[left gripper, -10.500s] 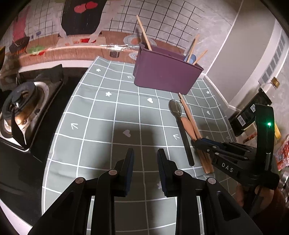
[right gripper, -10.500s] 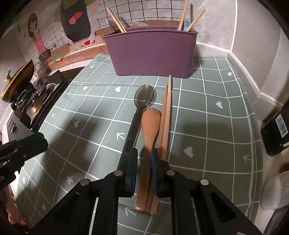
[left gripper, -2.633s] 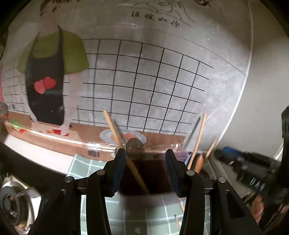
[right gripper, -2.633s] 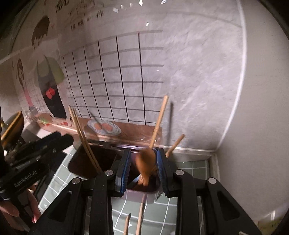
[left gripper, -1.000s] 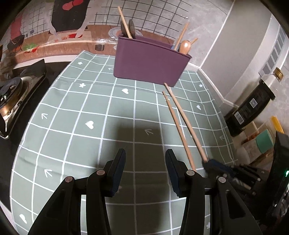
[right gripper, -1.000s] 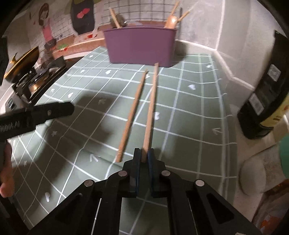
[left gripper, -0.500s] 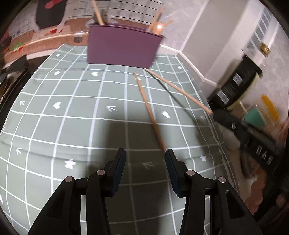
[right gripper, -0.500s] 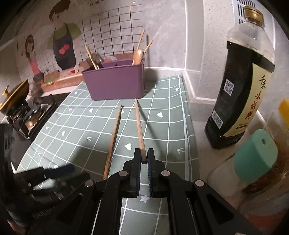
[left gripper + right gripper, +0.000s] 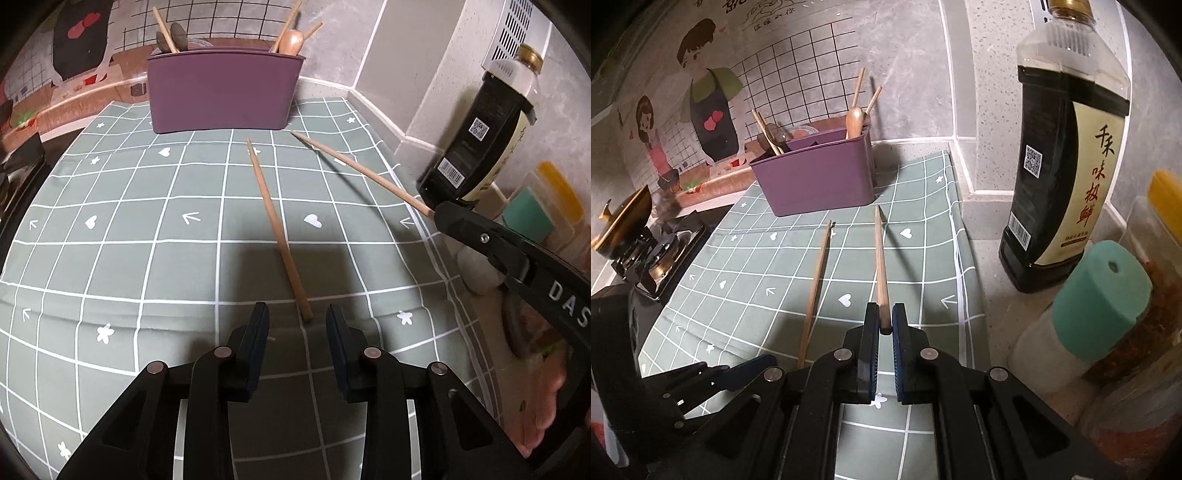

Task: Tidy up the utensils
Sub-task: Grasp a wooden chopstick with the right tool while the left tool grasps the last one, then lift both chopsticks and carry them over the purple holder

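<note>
Our left gripper hovers with fingers spread around the near end of a chopstick lying on the checked mat. Our right gripper pinches a second chopstick, its tip raised toward the purple utensil holder beyond.

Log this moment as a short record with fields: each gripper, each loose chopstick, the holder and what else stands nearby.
left gripper: open, empty, near end of the mat chopstick between its fingers
right gripper: shut on the lifted chopstick
mat chopstick: lying on the checked mat
purple holder: upright, holds spoons and chopsticks
soy sauce bottle: right of the mat
</note>
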